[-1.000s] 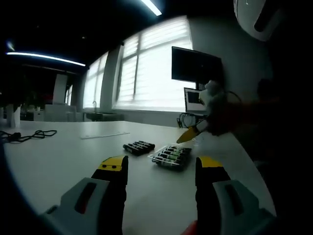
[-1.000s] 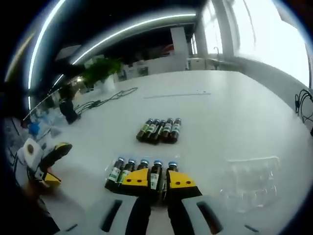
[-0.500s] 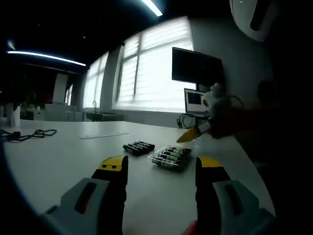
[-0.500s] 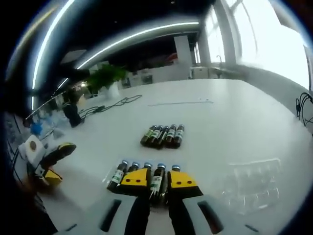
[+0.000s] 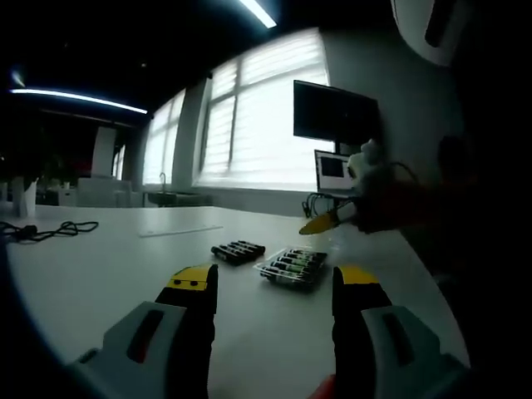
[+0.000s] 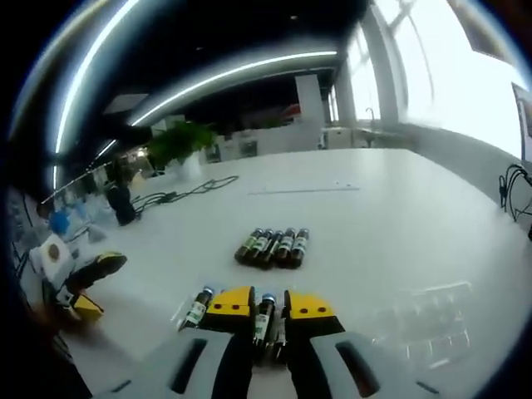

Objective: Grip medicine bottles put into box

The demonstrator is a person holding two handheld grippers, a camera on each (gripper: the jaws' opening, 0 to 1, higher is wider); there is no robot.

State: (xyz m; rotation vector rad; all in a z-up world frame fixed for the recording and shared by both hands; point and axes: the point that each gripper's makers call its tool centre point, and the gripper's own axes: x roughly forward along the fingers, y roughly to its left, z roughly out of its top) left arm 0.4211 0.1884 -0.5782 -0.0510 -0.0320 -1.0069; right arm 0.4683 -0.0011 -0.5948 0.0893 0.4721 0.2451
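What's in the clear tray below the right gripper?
A row of medicine bottles lies in the clear tray. The right gripper grips one bottle and covers part of the row.

Open claw (image 5: 273, 287) before bottles (image 5: 293, 266)

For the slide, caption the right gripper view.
Right hand-held gripper shut on a bottle above the tray, five more bottles on the white table.

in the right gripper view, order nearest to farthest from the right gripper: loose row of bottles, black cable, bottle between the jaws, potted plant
1. Bottle between the jaws, at the right gripper.
2. Loose row of bottles, mid-table ahead.
3. Black cable, far left on the table.
4. Potted plant, beyond the cable.
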